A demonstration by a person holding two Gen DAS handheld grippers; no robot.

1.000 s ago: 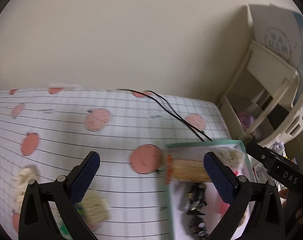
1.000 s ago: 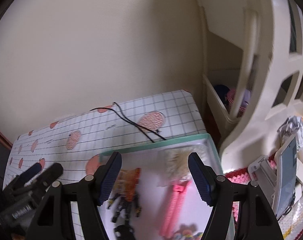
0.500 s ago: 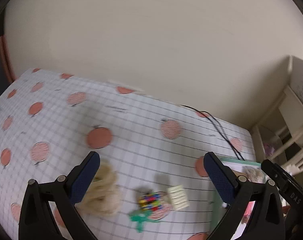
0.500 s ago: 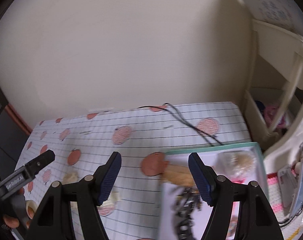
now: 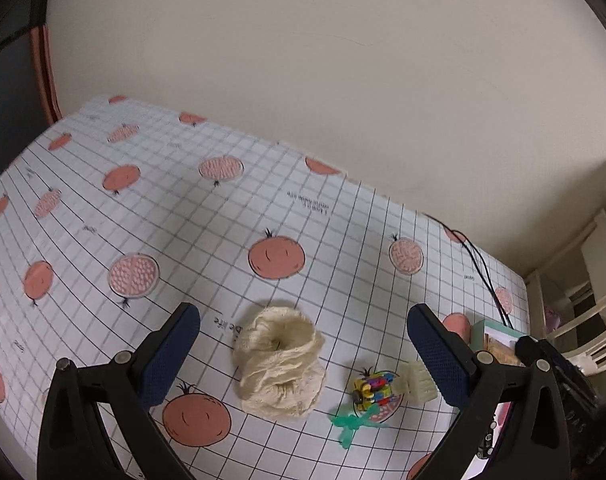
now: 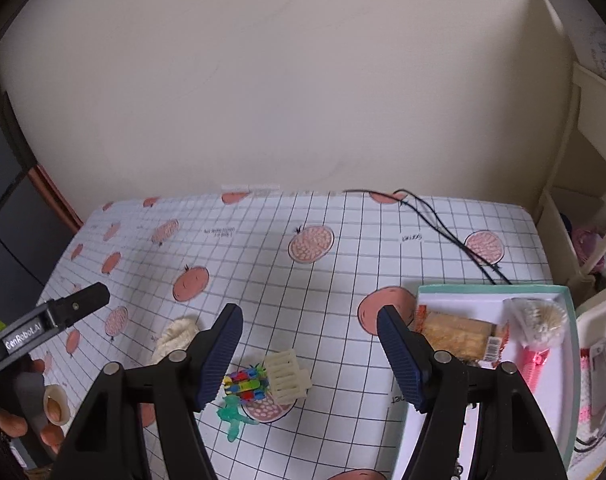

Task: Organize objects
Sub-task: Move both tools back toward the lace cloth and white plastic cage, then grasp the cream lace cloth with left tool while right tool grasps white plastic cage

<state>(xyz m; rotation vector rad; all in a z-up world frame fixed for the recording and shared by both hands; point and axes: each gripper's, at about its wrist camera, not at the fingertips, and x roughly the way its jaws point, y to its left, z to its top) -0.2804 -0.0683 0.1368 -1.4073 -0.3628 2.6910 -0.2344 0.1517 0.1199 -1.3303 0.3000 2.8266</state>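
Note:
A cream scrunchie (image 5: 281, 364) lies on the gridded tablecloth (image 5: 183, 216), right in front of my open left gripper (image 5: 303, 354) and between its fingers. To its right sit a colourful block toy (image 5: 373, 388), a green bow clip (image 5: 349, 424) and a cream hair claw (image 5: 417, 382). In the right wrist view my right gripper (image 6: 309, 358) stands open above the block toy (image 6: 245, 386), the bow clip (image 6: 235, 414) and the hair claw (image 6: 287, 374). The mint-rimmed tray (image 6: 491, 290) at the right holds a snack packet (image 6: 457, 334), a pale puff (image 6: 537, 318) and a pink comb (image 6: 537, 364).
A black cable (image 6: 443, 230) runs across the cloth from the back wall to the tray. A cream shelf unit (image 6: 575, 168) stands at the right edge. The wall rises behind the table. A hand (image 6: 27, 412) holds the left gripper's body (image 6: 43, 326) at the left edge.
Both grippers have swung left, away from the tray. The scrunchie and small toys now lie in front of the left gripper, and the tray has slid to the right of both views.

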